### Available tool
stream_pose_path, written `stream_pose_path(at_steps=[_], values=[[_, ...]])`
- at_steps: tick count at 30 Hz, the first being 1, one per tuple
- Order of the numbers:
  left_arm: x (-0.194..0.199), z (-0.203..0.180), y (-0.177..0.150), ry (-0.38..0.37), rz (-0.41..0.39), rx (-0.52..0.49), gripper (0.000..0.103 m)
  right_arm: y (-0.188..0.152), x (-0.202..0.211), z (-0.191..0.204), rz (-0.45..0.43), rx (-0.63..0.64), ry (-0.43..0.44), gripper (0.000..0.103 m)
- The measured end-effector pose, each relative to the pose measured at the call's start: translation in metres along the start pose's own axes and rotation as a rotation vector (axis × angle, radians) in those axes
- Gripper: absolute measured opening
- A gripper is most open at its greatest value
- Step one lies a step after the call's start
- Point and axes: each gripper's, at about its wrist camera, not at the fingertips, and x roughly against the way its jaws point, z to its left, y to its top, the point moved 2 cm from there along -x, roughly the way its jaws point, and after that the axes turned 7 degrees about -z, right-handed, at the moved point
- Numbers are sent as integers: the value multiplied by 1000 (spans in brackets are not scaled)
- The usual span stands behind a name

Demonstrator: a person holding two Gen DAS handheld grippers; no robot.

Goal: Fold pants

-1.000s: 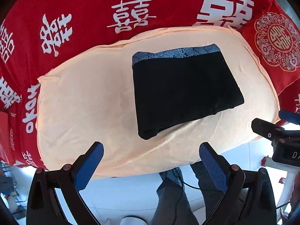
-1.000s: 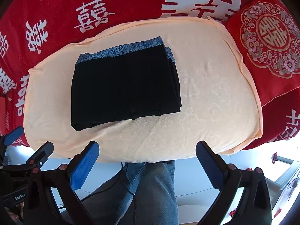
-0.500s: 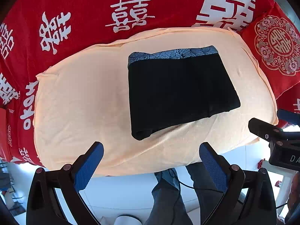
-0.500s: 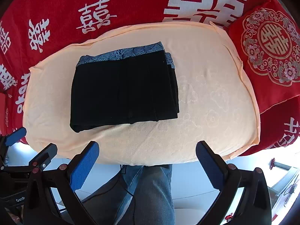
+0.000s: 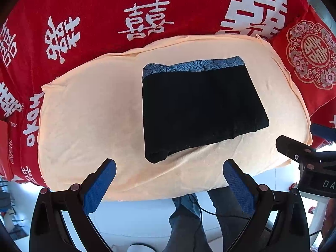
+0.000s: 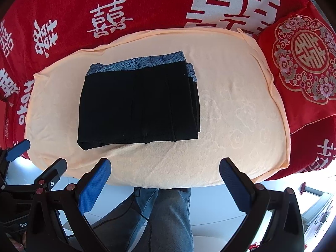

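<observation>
The black pants (image 5: 199, 107) lie folded into a flat rectangle on a peach cloth (image 5: 88, 115), with a blue patterned waistband along the far edge. They also show in the right wrist view (image 6: 136, 105). My left gripper (image 5: 168, 170) is open and empty, held back above the cloth's near edge. My right gripper (image 6: 164, 168) is open and empty too, also above the near edge, apart from the pants. The right gripper shows at the right edge of the left wrist view (image 5: 304, 151).
The peach cloth (image 6: 241, 126) covers a surface draped in a red blanket with white characters (image 5: 147, 21). A red embroidered cushion (image 6: 304, 58) lies at the right. The person's jeans-clad legs (image 6: 168, 214) stand below the near edge.
Both grippers have drawn back slightly from the pants, which sit a little farther away in each view. The pants have not moved on the cloth.
</observation>
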Motion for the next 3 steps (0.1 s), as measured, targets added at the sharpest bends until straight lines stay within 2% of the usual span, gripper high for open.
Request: stream_pose_path(at_steps=[3], values=[[0,0,1,-6,-1,-1,102,2,-1,0,3,4,-3,103]])
